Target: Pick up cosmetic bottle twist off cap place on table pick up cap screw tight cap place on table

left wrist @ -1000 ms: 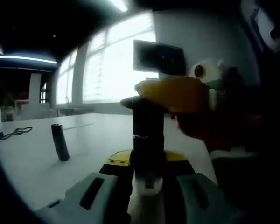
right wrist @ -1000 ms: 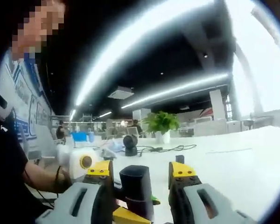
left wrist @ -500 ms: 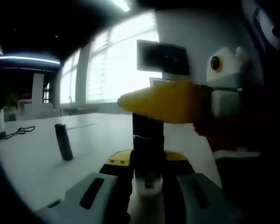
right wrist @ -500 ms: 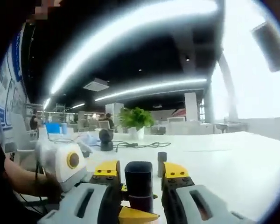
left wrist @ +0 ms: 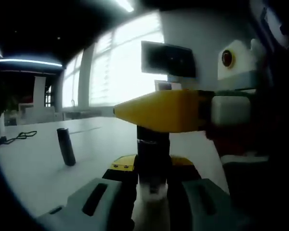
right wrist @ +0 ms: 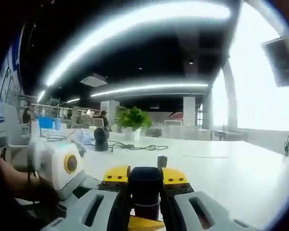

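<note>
In the right gripper view the right gripper (right wrist: 145, 185) has its yellow-tipped jaws clenched on the dark cap (right wrist: 145, 182) — a second ago they stood well apart on either side of it, so the grasp on the cap is new. The left gripper (left wrist: 153, 174) stays clamped on the cosmetic bottle (left wrist: 152, 156), held upright above the white table (left wrist: 33, 168); in its view the right gripper's yellow jaw now covers the bottle's top, crossing in from 3 o'clock. With both ends gripped, the twist to loosen the cap looks ready to start. A second dark cylinder (left wrist: 66, 147) stands on the table at 9 o'clock, well apart.
</note>
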A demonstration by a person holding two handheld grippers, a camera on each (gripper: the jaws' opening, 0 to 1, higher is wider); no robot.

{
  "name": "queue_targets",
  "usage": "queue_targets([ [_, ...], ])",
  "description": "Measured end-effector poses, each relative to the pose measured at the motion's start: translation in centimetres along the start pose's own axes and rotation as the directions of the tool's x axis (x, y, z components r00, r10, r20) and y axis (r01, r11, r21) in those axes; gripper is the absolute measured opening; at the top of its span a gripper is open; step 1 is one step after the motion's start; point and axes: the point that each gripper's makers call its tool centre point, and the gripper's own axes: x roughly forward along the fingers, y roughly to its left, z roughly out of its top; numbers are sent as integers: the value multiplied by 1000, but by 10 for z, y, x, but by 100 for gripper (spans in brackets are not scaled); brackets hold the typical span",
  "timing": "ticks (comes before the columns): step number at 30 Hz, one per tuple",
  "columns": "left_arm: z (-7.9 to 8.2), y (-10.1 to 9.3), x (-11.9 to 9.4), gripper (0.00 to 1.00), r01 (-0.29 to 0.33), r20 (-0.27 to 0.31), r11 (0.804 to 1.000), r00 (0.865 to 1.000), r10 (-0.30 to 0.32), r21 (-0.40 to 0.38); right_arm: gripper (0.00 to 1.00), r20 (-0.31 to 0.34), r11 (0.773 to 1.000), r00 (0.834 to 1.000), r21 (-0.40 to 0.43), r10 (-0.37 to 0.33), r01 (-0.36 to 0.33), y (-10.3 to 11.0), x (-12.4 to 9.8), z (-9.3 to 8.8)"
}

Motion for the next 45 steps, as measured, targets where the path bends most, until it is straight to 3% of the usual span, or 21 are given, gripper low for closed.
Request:
queue_targets([
  [6,0,0,0,13,1,0,1000,1000,-1,-1,16,-1,1000,1000,1,23,-23,-2,2,0],
  [12,0,0,0,13,4,0,1000,1000,-4,0,16,-6,995,995,6,98,-98,-4,3,0],
  [24,0,-2,0,13,23,0,1000,1000,-23,-9,16,-31,959,958,-8,284,-285,10,-2,0],
  [34,0,-4,0,13,39,2,999,999,-39,-8,16,-23,902,902,-12,432,-432,18,-6,0],
  [40,0,-7,0,13,50,2,999,999,-50,-8,16,-28,848,847,5,530,-531,22,-10,1],
  [41,0,-7,0,13,51,2,999,999,-51,-7,16,-28,832,832,-5,554,-554,24,-11,1],
  [45,0,-7,0,13,54,2,999,999,-54,-9,16,-32,807,807,1,590,-591,25,-10,1],
])
